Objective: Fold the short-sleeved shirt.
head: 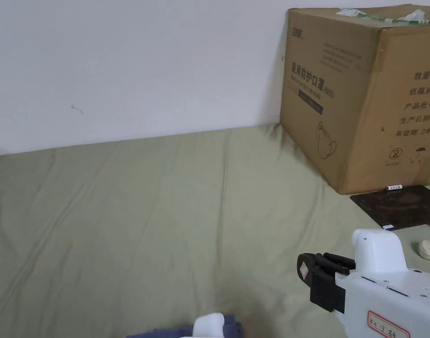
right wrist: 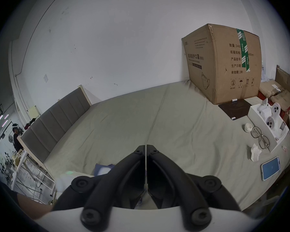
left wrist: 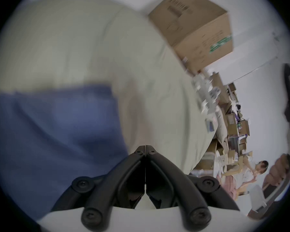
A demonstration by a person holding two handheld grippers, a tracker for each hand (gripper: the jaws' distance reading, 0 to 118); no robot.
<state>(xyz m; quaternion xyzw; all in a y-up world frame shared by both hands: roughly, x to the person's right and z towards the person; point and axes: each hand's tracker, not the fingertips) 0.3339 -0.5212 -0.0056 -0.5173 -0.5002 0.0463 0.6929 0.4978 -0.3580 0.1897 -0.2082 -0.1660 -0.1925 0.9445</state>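
Pressing jaw against jaw with nothing between them, the right tongs (right wrist: 146,146) point out over the bed toward the wall, and in the head view these black tongs on a white body (head: 307,268) hang above the bed's near right part. The left tongs (left wrist: 145,146) are likewise together and empty, tips just off the right edge of the blue short-sleeved shirt (left wrist: 54,126), which spreads to their left in the left gripper view. That view is blurred, so I cannot tell whether the shirt lies flat or bunched, nor which way its long axis runs.

The shirt sits at the bed's near edge: the head view catches a strip of it (head: 231,328) at the bottom of the frame, and the right gripper view shows a blue patch (right wrist: 104,167) low and left of the right tongs. So I judge the left tongs are the nearer pair, and the right must swing left and toward the person to reach it.

The pale green bedsheet (head: 165,211) lies wrinkled but bare across the middle. A large brown cardboard box (head: 364,97) stands at the far right corner. The right gripper view adds what the head view lacks: a phone with a lit screen (right wrist: 271,168), a pair of glasses (right wrist: 259,137) and a grey padded headboard (right wrist: 57,121).
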